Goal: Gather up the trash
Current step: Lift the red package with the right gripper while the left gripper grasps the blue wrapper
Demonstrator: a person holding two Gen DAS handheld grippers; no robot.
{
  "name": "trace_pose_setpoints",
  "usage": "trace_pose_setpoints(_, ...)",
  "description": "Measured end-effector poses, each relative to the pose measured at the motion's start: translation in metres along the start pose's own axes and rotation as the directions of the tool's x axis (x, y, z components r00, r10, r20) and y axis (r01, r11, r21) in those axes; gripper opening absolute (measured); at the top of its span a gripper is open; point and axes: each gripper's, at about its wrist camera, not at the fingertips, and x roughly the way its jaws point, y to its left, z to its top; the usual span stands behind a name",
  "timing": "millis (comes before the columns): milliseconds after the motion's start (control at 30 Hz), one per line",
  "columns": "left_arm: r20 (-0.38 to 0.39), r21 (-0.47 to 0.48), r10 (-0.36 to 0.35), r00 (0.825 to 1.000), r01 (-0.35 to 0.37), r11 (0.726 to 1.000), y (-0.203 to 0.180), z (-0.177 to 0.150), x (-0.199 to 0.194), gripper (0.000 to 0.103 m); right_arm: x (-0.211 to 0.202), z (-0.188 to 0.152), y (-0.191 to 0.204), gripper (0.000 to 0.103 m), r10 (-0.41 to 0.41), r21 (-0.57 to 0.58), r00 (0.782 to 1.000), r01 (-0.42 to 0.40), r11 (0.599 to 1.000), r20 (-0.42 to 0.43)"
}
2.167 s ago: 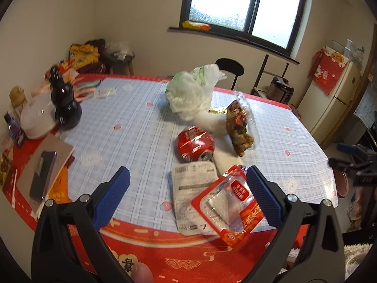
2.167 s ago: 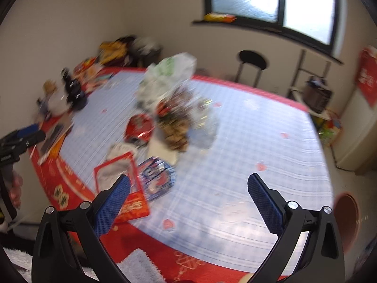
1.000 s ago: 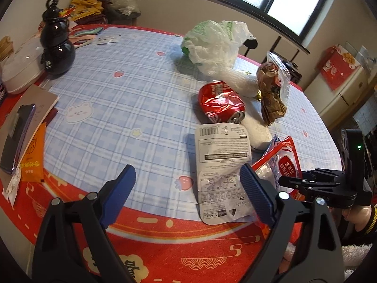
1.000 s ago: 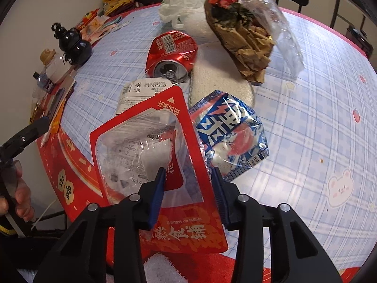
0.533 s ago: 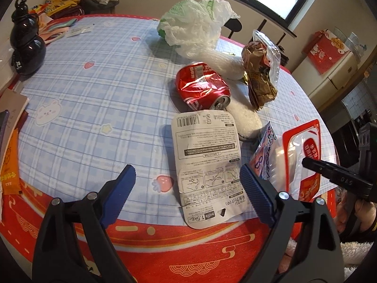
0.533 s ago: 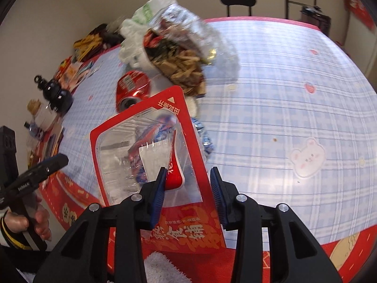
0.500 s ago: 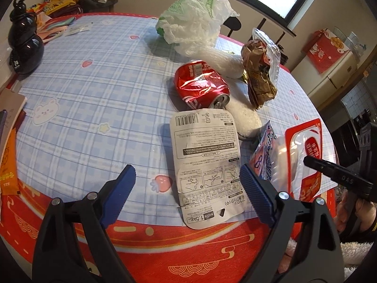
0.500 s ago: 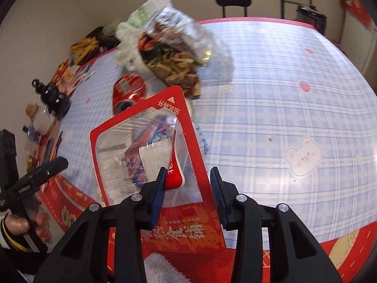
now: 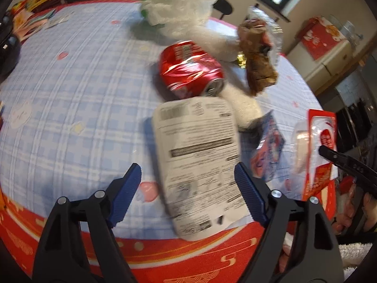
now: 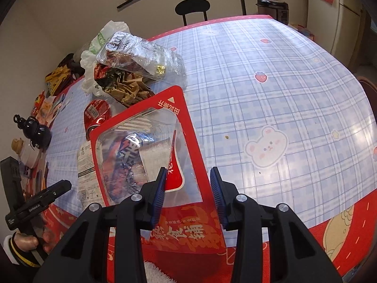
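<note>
Two grippers over one littered table (image 10: pixel 282 70), one loaded, one free. Right gripper (image 10: pixel 187 172): drawn narrow and pinching the red packet (image 10: pixel 169 99) by its near end, probably so as to lift the whole flat piece clear of the cloth and leave most of it hanging free ahead for dropping into a bag. Packet's long axis, in the right wrist view, from 6 o'clock up toward 11, with the end bearing the small triangle pointing away and the clear window facing the camera; blue wrapper (image 9: pixel 268 151) visible through that window. Seen from the left wrist at 3 o'clock, nearly edge-on, off the table. Left gripper (image 9: pixel 186 168): spread wide, holding nothing, poised low above the near end of the white printed sheet (image 9: pixel 198 146), likely opened that far to straddle the sheet's width. Sheet lying flat, printed side up, long axis from 12 o'clock down to about 5, barcode end away, near end over the cloth's red border. Beyond it at 12 o'clock, touching or nearly so, a crushed red can (image 9: pixel 190 68) on its side, mouth toward 4 o'clock. Farther off, a clear bag of brown scraps (image 9: pixel 259 54) at 1 o'clock and a white plastic bag (image 9: pixel 183 7) at 12, perhaps meant to take the trash.
</note>
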Motion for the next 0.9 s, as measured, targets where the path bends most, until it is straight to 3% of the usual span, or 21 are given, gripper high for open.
trace_pose_setpoints(200, -0.036, 0.154, -0.142, 0.989, 0.146, 0.977, -0.049, 0.019, 0.022, 0.071, -0.006, -0.003, -0.01, 0.038, -0.022, 0.038, 1.0, 0.021, 0.999, 0.017)
trace_pose_setpoints(333, -0.122, 0.23, -0.169, 0.978, 0.193, 0.954, -0.078, 0.028, 0.051, 0.049, -0.01, -0.008, -0.023, 0.038, -0.035, 0.089, 0.999, 0.033, 0.996, 0.026)
trace_pose_setpoints(533, -0.187, 0.222, -0.208, 0.96, 0.247, 0.943, -0.089, 0.045, 0.082, 0.044, -0.022, -0.02, -0.047, 0.038, -0.058, 0.169, 0.997, 0.049, 0.984, 0.048)
trace_pose_setpoints(800, -0.248, 0.215, -0.208, 0.946, 0.263, 0.94, -0.099, 0.052, 0.112, 0.044, -0.026, -0.03, -0.063, 0.038, -0.068, 0.247, 0.996, 0.05, 0.968, 0.065)
trace_pose_setpoints(900, -0.257, 0.235, -0.205, 0.945, 0.267, 0.935, -0.103, 0.045, 0.115, 0.035, -0.03, -0.031, -0.065, 0.038, -0.072, 0.245, 0.995, 0.052, 0.968, 0.074)
